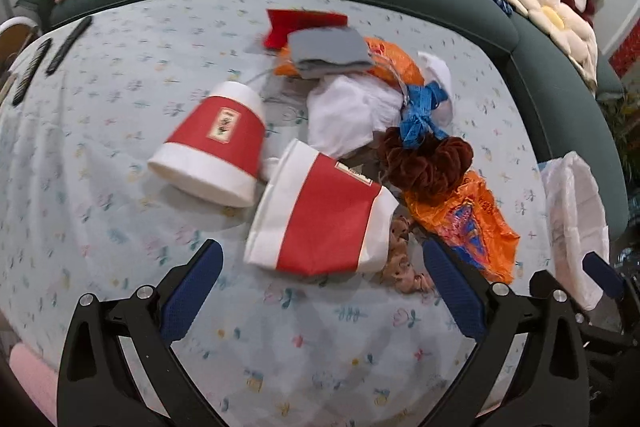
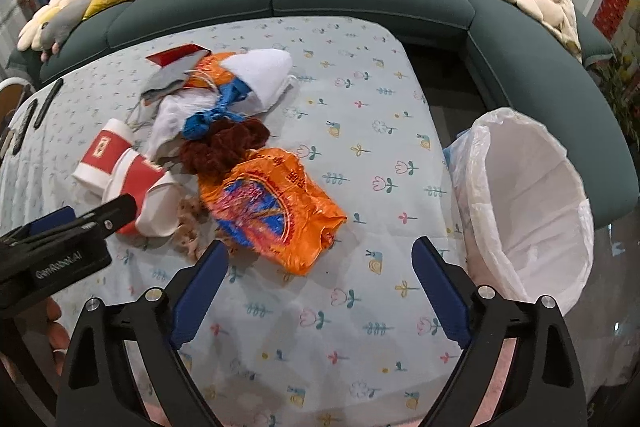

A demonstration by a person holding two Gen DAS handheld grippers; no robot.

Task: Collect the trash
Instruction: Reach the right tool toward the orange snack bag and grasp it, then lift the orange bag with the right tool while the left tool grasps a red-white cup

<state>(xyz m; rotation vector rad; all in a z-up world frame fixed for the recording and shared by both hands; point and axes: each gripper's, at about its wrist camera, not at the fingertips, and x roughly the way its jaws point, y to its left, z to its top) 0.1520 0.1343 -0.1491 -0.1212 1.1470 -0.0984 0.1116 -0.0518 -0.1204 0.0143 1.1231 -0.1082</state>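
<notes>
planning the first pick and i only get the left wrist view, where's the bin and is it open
Observer: The bin stands just off the table's right edge, mouth open and tilted toward the camera.
Operator: anything in it yet
Observer: No trash that the right wrist view shows; only its white liner is visible inside.
Operator: right fingers holding anything
Observer: No. The right gripper is open over the table, with the orange bag lying just ahead of it.
</notes>
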